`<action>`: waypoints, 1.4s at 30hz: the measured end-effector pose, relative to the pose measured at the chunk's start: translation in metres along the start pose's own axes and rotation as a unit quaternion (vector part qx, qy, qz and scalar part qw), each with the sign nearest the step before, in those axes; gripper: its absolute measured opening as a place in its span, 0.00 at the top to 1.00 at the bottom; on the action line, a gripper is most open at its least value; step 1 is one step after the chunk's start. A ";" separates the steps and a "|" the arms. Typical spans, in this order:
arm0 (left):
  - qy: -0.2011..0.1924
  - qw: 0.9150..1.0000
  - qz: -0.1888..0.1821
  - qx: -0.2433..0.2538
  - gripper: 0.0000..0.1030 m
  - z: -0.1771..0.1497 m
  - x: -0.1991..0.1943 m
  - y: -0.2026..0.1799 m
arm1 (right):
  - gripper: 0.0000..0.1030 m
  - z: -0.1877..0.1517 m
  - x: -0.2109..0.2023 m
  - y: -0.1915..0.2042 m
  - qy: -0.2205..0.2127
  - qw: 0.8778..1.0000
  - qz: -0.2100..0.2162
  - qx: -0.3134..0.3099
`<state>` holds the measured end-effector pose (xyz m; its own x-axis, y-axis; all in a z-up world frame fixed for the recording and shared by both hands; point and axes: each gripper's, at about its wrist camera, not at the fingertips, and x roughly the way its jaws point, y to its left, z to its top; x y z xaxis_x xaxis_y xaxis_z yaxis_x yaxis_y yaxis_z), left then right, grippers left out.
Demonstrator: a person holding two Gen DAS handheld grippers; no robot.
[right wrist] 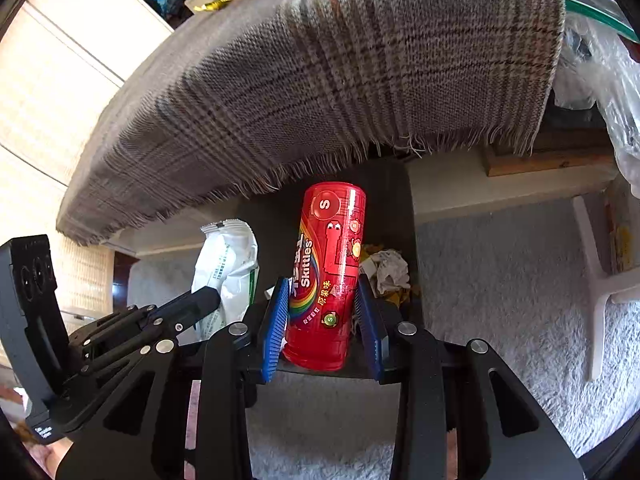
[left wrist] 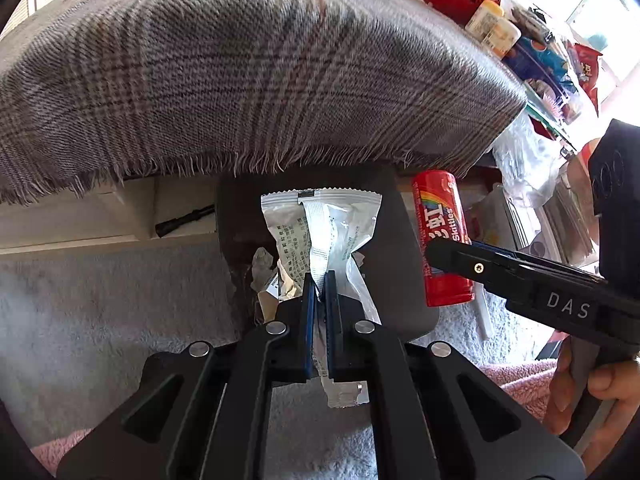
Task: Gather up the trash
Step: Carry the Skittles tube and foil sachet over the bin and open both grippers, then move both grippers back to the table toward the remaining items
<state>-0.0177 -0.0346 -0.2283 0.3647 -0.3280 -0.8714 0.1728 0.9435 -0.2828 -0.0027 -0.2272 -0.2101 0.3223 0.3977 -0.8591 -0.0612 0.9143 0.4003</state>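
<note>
My left gripper (left wrist: 320, 284) is shut on a white snack wrapper (left wrist: 320, 224) and holds it over a dark bin (left wrist: 404, 216) that holds crumpled paper (left wrist: 262, 266). The wrapper also shows in the right wrist view (right wrist: 228, 264). My right gripper (right wrist: 322, 300) is shut on a red Skittles tube (right wrist: 328, 276), held upright over the same bin (right wrist: 396, 196). In the left wrist view the tube (left wrist: 440, 240) hangs to the right of the wrapper, with the right gripper's fingers (left wrist: 460, 258) across it.
A table draped in grey plaid cloth (left wrist: 240, 64) overhangs the bin. Cluttered bottles and bags (left wrist: 520, 40) sit on the table's right. A fluffy grey rug (right wrist: 500, 280) covers the floor. A white stand leg (right wrist: 596, 280) lies at the right.
</note>
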 end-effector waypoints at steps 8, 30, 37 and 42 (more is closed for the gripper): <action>0.020 1.000 -0.002 -0.011 0.94 0.007 0.020 0.001 | 0.64 0.013 0.002 0.003 -0.002 1.000 -0.007 0.009; -0.047 0.999 0.020 -0.002 0.08 0.008 -0.059 0.004 | 0.04 0.019 -0.061 -0.010 -0.097 0.992 -0.078 0.006; -0.103 0.994 0.026 -0.007 0.08 0.025 -0.117 -0.003 | 0.03 0.029 -0.123 -0.012 -0.140 0.987 -0.063 0.040; -0.120 0.992 0.033 -0.005 0.08 0.045 -0.136 -0.006 | 0.03 0.047 -0.149 0.004 -0.158 0.985 -0.071 0.016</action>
<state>-0.0276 0.0020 -0.0900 0.5825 -0.2668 -0.7678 0.1331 0.9631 -0.2338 -0.0063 -0.2864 -0.0656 0.6031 0.2180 -0.7673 0.0332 0.9542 0.2973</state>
